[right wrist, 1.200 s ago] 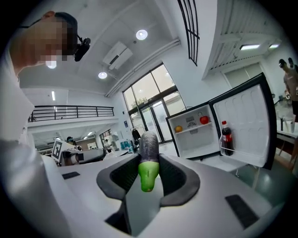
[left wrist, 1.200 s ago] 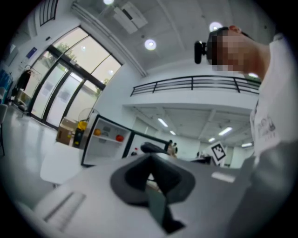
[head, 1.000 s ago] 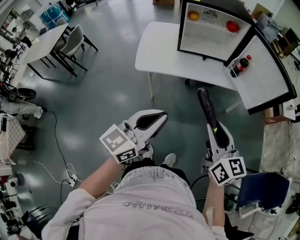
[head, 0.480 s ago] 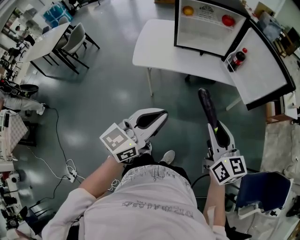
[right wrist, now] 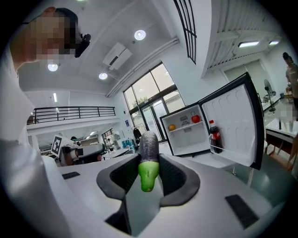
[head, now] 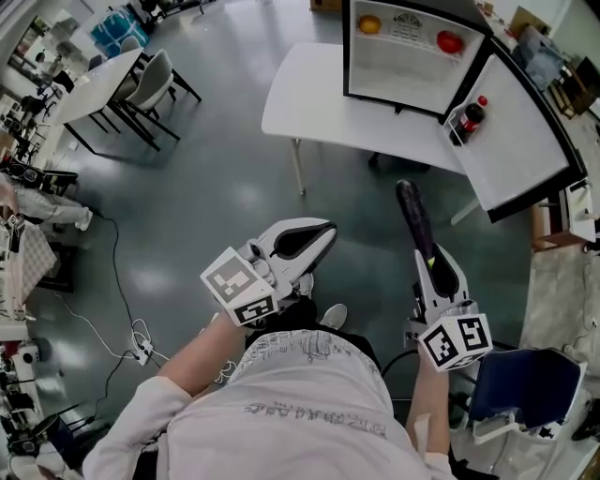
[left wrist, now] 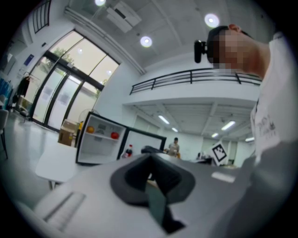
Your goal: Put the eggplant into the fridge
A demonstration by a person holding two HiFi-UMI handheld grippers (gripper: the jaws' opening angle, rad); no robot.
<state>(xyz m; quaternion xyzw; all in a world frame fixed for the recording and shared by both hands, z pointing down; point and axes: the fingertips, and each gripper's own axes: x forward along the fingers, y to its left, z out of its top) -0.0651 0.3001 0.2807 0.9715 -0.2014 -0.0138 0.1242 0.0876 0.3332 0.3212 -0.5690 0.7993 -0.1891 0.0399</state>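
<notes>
So, right gripper view: we see the right gripper point(right wrist: 149, 174) clamped on the long dark-purple eggplant point(right wrist: 149, 146), its green stem end between the pads, facing the camera.
Head view: only here do we see the eggplant's whole length, reaching well past the right jaw tips toward the small white, black-framed fridge point(head: 394, 70).
Left gripper view: we find the left gripper point(left wrist: 151, 179) with jaws together, nothing between them.
In the way: bare grey floor point(head: 234, 187), then the white table point(head: 309, 103) bearing the fridge, ahead of both jaws.
Fridge contents: door point(head: 525, 141) standing open; an orange round fruit point(head: 370, 24) and a red round fruit point(head: 450, 41) on the top shelf; a dark cola bottle point(head: 466, 122) in the door shelf.
</notes>
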